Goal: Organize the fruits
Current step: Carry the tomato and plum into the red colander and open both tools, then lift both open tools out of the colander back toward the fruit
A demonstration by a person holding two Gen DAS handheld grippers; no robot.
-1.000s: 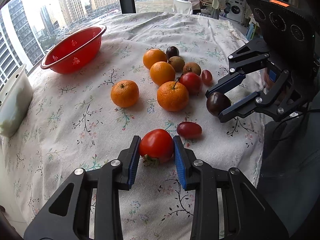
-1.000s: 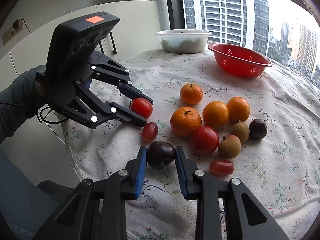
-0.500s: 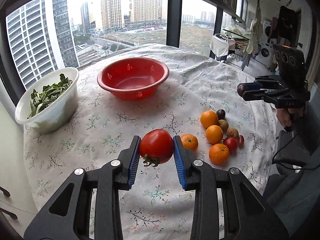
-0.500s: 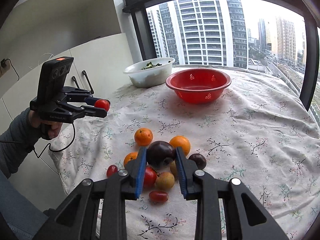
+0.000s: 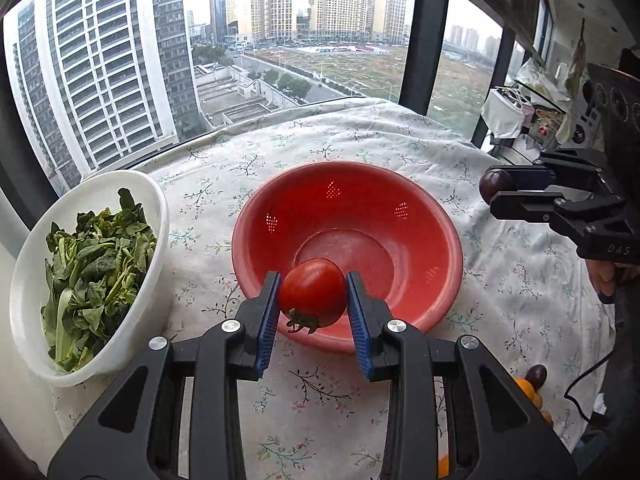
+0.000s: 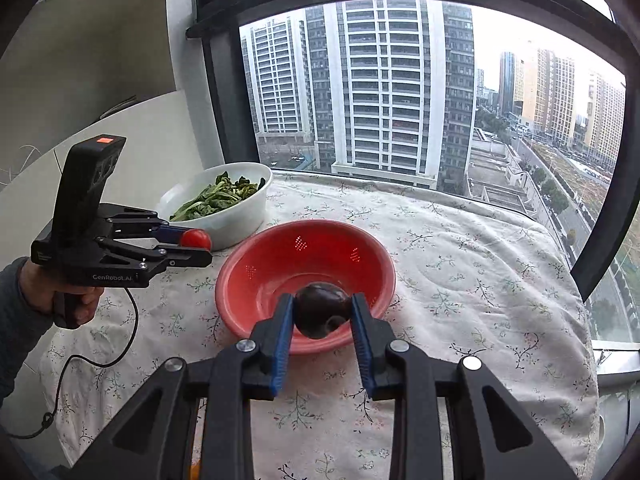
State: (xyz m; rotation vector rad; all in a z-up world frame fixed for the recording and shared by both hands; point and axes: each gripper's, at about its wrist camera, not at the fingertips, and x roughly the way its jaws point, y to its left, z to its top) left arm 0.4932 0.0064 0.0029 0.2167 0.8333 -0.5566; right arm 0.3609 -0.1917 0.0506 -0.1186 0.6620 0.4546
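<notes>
Above the near rim of the red colander (image 5: 404, 216), the left gripper (image 5: 313, 304) clamps a glossy red tomato (image 5: 312, 292), green stem down. To its right, the right gripper (image 6: 322, 316) pinches a dark purple plum (image 6: 322, 310).

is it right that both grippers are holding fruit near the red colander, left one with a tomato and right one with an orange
Not quite. The right gripper holds a dark purple fruit, not an orange, as the right wrist view shows. The rest stands: the left gripper holds a tomato, and both are near the red colander.
</notes>
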